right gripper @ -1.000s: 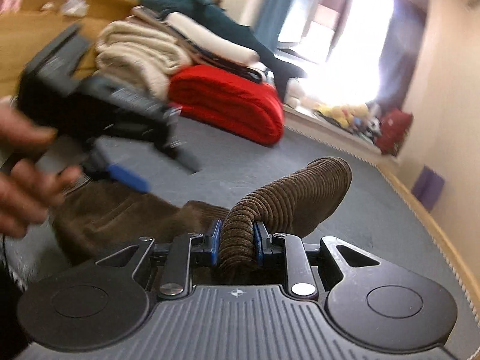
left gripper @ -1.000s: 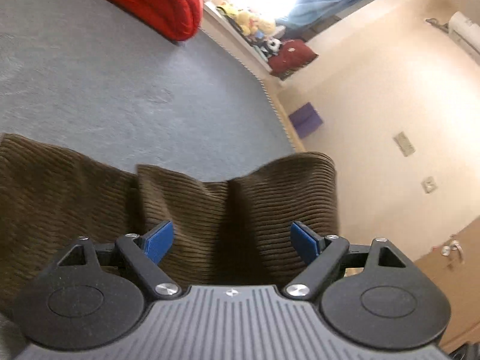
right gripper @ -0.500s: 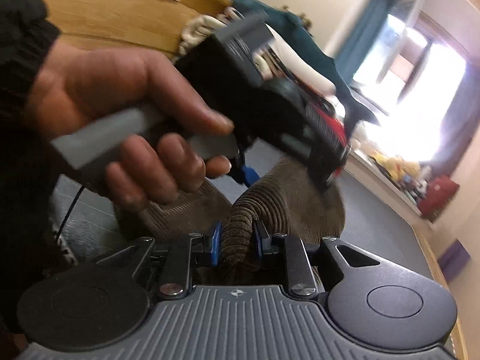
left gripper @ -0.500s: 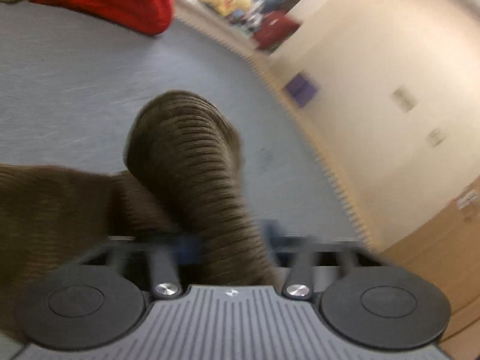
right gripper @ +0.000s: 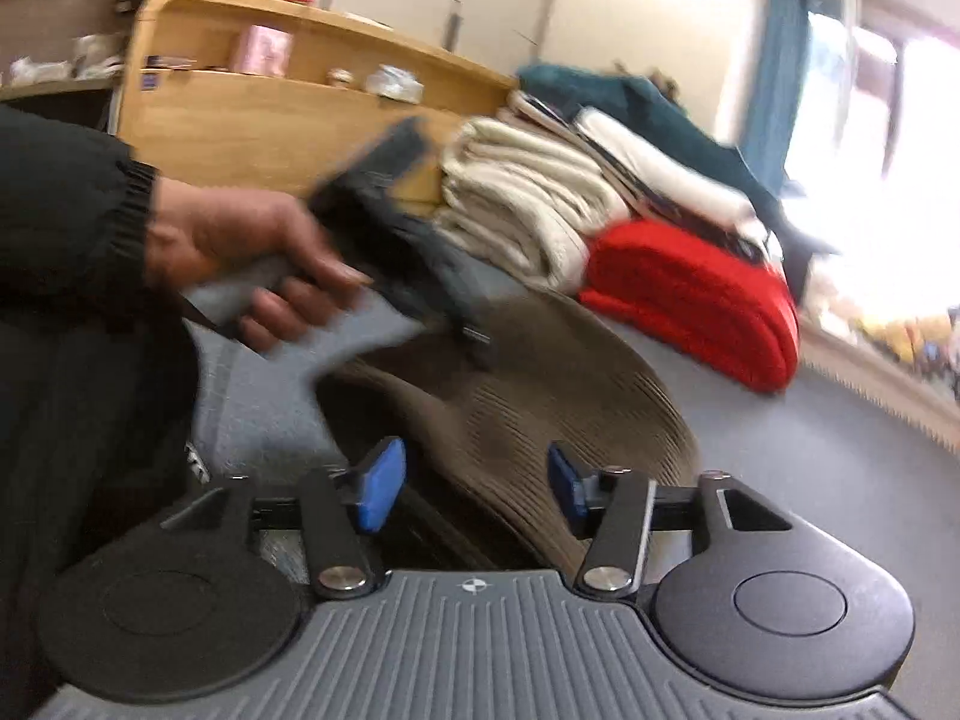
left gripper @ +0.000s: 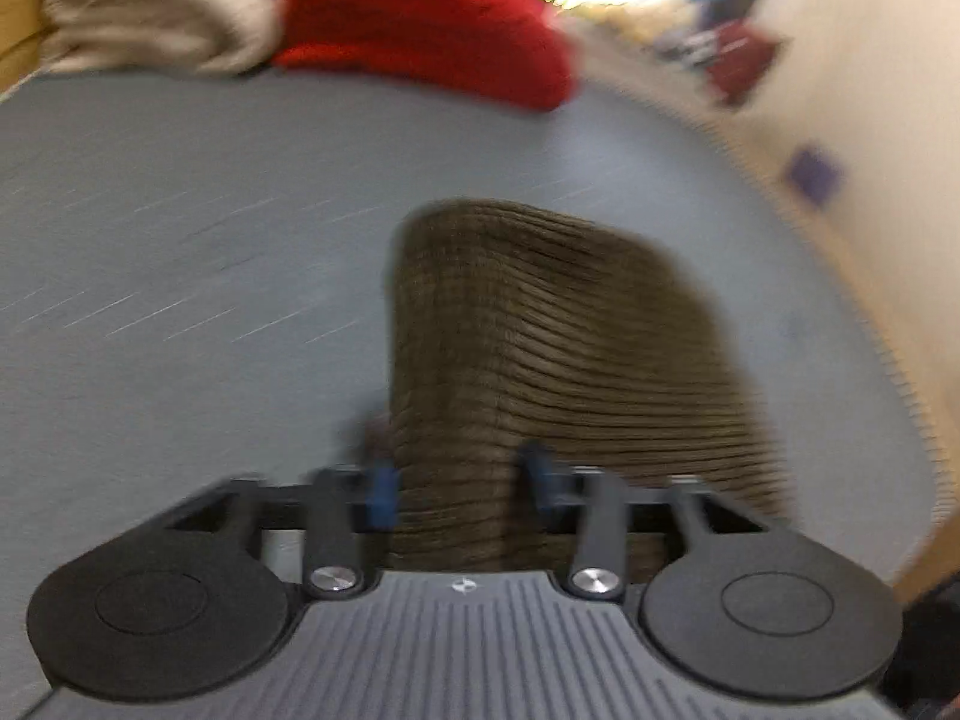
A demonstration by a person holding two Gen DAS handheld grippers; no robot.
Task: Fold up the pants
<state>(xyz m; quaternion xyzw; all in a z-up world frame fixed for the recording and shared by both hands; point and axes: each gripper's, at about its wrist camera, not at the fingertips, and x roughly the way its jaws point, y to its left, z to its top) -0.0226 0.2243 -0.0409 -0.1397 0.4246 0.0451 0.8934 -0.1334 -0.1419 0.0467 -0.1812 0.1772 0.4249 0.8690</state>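
Grey bed [left gripper: 180,228] bears brown pants [left gripper: 540,330], red blanket [left gripper: 420,18]

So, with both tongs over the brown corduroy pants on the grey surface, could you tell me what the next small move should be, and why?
Probably draw both tongs straight back off the cloth. The right tongs and left tongs are both opening, and the brown corduroy pants lie between the blue pads without looking pinched, folded over on the grey surface. Backing away cleanly should leave the fold undisturbed.
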